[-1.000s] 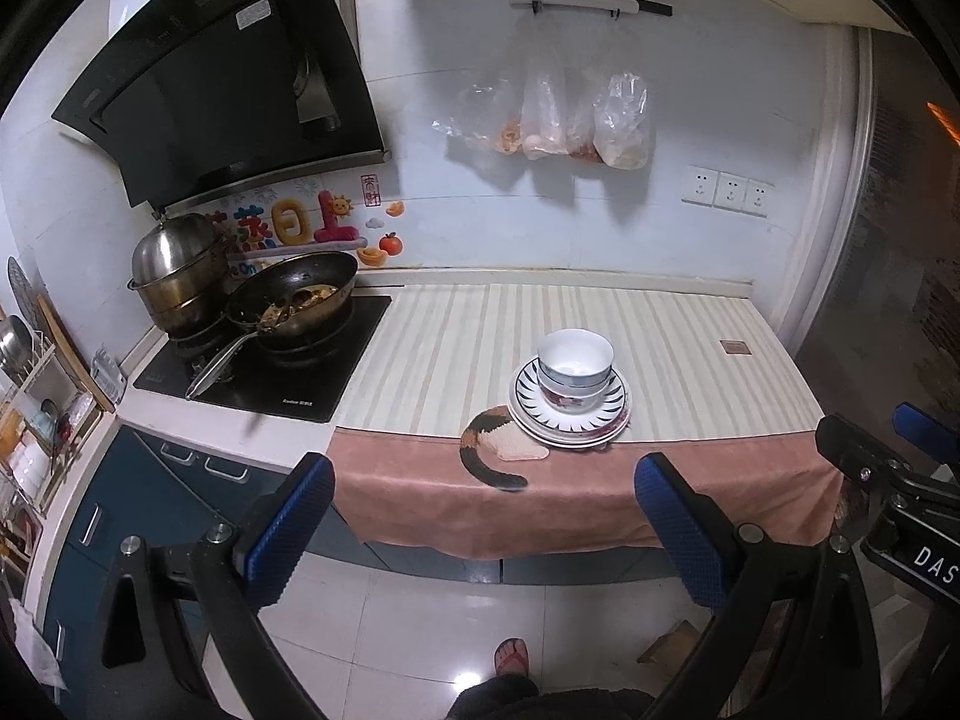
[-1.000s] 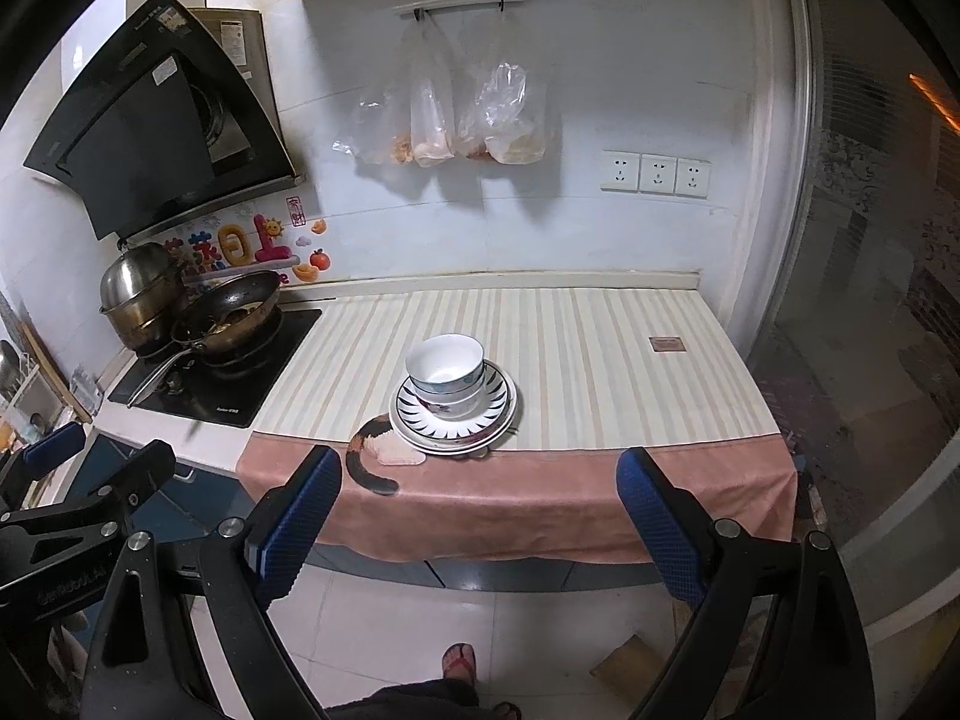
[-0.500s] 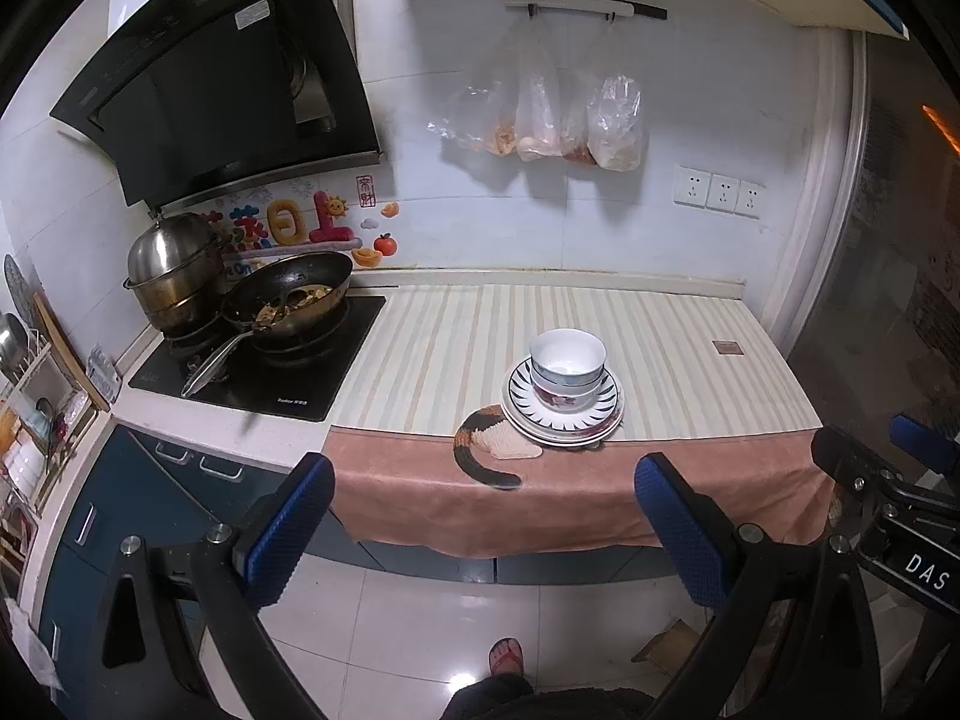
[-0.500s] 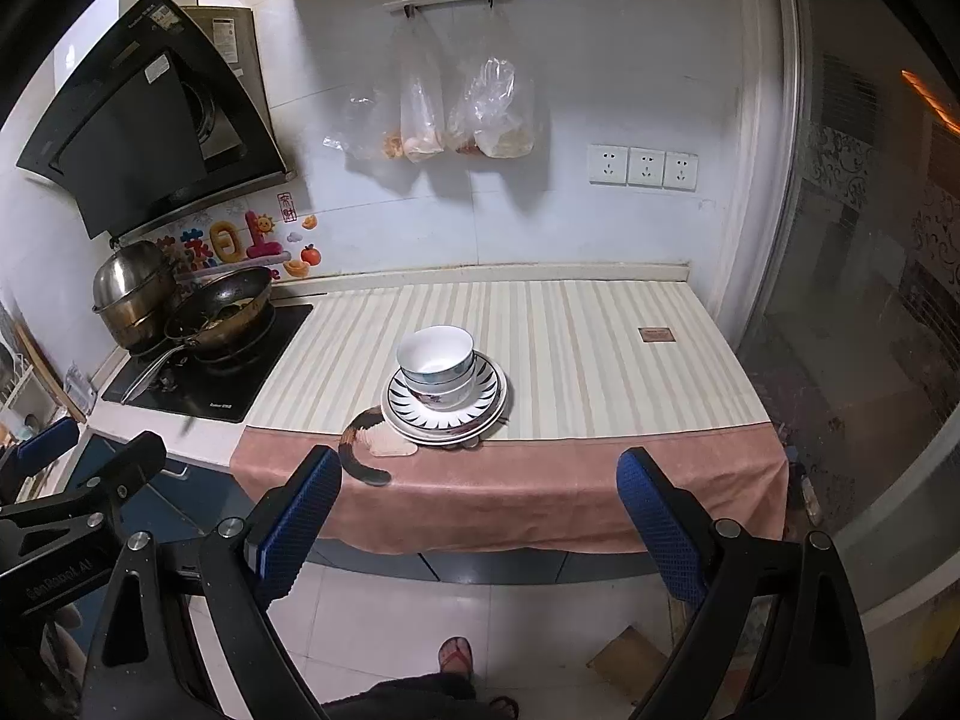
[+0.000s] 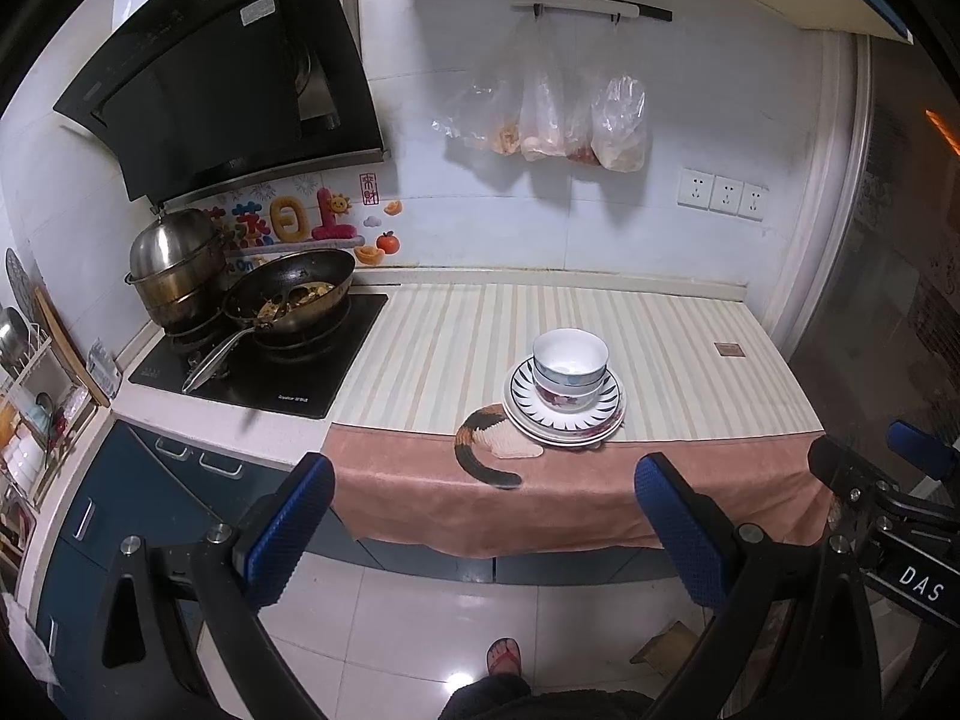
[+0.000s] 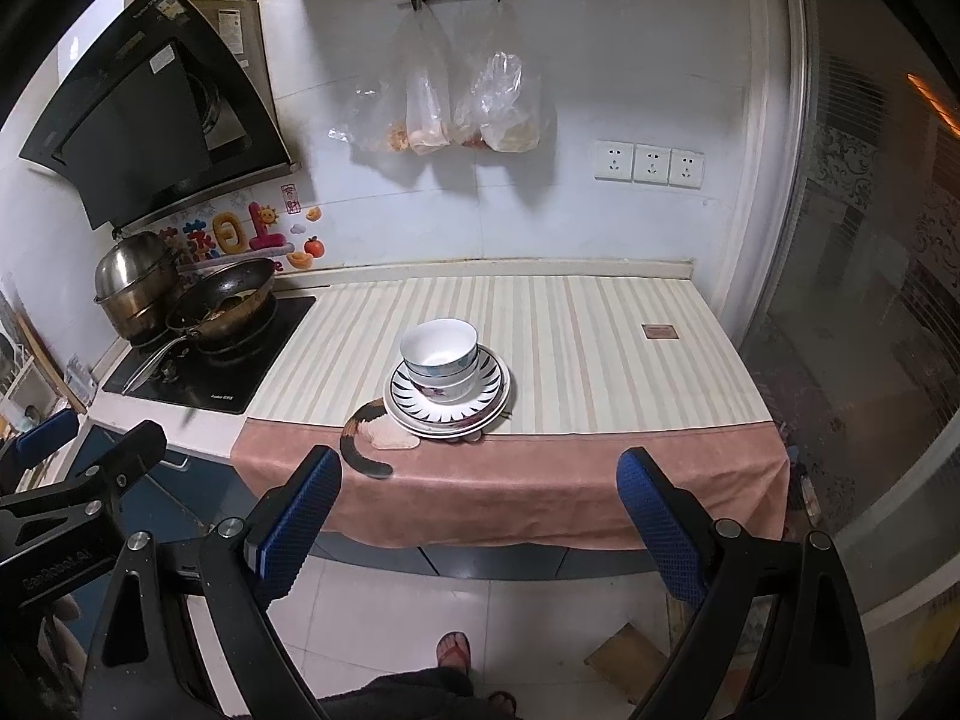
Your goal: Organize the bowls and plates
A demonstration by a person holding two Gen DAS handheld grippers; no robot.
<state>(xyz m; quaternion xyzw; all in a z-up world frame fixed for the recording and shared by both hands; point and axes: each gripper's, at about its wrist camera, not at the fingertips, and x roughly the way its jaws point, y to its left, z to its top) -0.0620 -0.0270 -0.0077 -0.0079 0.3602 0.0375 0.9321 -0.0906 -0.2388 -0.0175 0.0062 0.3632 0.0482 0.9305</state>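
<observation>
Two white bowls sit nested on a stack of plates with a dark radial rim pattern, near the front edge of the striped counter. My left gripper is open and empty, held back from the counter over the floor. My right gripper is likewise open and empty, well short of the stack. Each gripper shows at the edge of the other's view.
A pink cloth with a cat-shaped patch hangs over the counter front. At the left, a wok with food and a steel pot stand on the black hob. Plastic bags hang on the wall. A person's sandalled foot is on the tile floor.
Both grippers have drifted slightly back and sideways from the counter; the stack looks a little smaller. Bowls and plates have not moved.
</observation>
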